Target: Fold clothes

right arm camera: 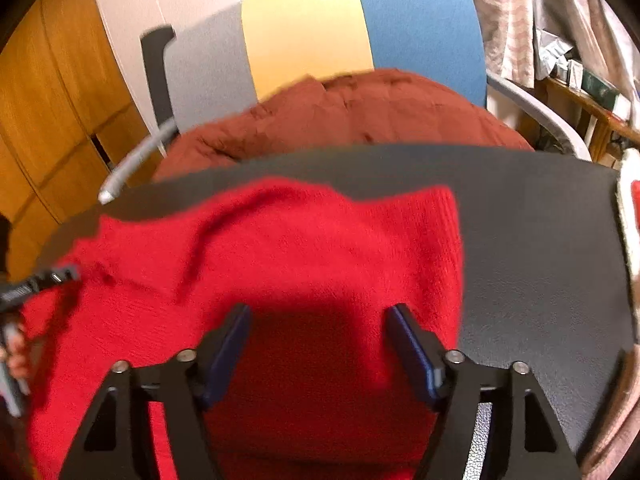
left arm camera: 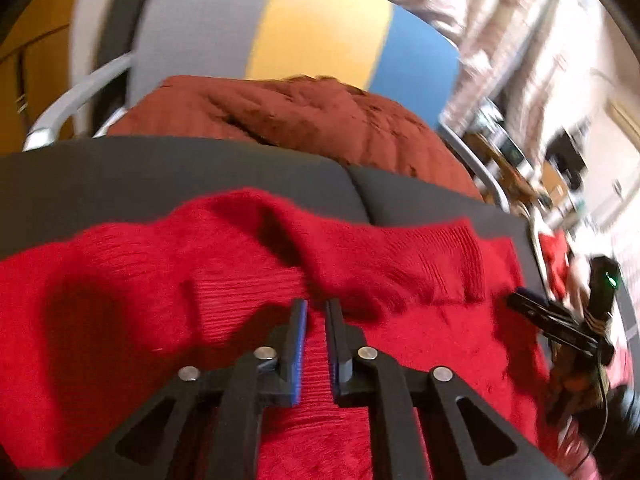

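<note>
A bright red knit sweater point(left arm camera: 400, 264) lies rumpled on a dark grey table point(left arm camera: 120, 176). My left gripper point(left arm camera: 317, 306) is nearly shut, its jaws pinching a ribbed fold of the sweater between the blue pads. In the right wrist view the sweater point(right arm camera: 320, 248) covers the left and middle of the table point(right arm camera: 540, 248). My right gripper point(right arm camera: 318, 314) is open, hovering over the sweater near its right edge, jaws wide apart and empty. The right gripper also shows in the left wrist view point(left arm camera: 532, 304), and the left gripper at the left edge of the right wrist view point(right arm camera: 64, 274).
Behind the table stands a chair with a grey, yellow and blue back point(right arm camera: 320, 28) holding a rust-brown blanket point(right arm camera: 360, 120). Wooden cabinets point(right arm camera: 48, 120) are at the left. Cluttered shelves point(right arm camera: 592, 88) and curtains are at the right.
</note>
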Available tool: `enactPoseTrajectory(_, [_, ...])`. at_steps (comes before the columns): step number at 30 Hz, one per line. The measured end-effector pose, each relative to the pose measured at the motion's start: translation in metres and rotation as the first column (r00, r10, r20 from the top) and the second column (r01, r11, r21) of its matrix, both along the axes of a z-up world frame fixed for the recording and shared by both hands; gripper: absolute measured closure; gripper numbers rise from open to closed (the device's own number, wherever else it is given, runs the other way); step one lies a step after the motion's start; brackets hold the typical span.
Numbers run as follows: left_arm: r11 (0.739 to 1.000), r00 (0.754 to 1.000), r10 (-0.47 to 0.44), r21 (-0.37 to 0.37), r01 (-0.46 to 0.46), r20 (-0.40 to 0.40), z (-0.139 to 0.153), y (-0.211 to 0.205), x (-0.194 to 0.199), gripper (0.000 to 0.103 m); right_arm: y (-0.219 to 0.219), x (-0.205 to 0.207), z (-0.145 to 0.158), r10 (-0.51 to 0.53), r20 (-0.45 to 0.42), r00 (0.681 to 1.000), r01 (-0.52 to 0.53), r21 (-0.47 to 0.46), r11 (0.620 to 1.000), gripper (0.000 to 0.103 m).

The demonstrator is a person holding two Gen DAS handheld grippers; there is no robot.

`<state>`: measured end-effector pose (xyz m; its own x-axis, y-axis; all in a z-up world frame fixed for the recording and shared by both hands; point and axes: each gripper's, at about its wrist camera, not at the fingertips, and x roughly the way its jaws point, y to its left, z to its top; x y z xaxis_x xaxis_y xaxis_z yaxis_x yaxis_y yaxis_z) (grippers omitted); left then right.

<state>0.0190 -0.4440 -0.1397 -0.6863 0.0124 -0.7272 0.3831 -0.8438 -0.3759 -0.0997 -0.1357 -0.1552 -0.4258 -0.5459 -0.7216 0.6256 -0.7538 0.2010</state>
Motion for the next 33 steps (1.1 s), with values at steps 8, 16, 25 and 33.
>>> enactPoseTrajectory(8, [1.0, 0.996, 0.015, 0.008, -0.014, -0.083, 0.02, 0.011, -0.006, 0.092, -0.078, 0.017, 0.028, 0.174, -0.04, 0.984, -0.176, -0.041, 0.984, 0.051])
enactPoseTrajectory(16, [0.995, 1.0, 0.001, -0.1, 0.0, 0.011, -0.026, 0.033, -0.048, 0.088, -0.103, 0.022, -0.023, 0.162, -0.056, 0.985, -0.158, 0.072, 0.985, 0.051])
enactPoseTrajectory(25, [0.976, 0.999, 0.025, -0.217, -0.02, 0.02, -0.028, 0.031, -0.076, 0.088, -0.11, 0.003, -0.025, 0.132, -0.064, 0.989, -0.128, 0.063, 0.99, 0.044])
enactPoseTrajectory(33, [0.977, 0.989, 0.144, -0.154, -0.146, -0.02, -0.007, 0.029, -0.036, 0.077, -0.1, 0.006, -0.007, 0.135, -0.052, 0.989, -0.13, 0.089, 0.987, 0.032])
